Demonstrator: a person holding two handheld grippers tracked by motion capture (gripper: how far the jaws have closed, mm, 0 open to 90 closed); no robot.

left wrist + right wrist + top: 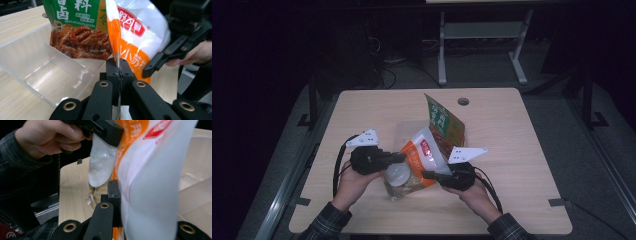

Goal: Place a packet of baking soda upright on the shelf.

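Observation:
An orange-and-white snack bag (422, 151) hangs above the table's middle, held between both grippers. My left gripper (401, 157) is shut on the bag's left edge; in the left gripper view the jaws (118, 71) pinch its orange seam (114, 37). From the right, my right gripper (426, 174) is shut on the bag's lower edge. In the right gripper view the bag (152, 182) covers one jaw of that gripper (120, 195). A clear, white-filled part of the bag (100, 162) bulges below the left gripper.
A clear plastic box (404, 127) sits on the wooden table (362, 110) behind the bag, with a green-and-brown food pouch (443, 122) standing in it. A cable hole (463, 101) is near the far edge. Table legs stand beyond.

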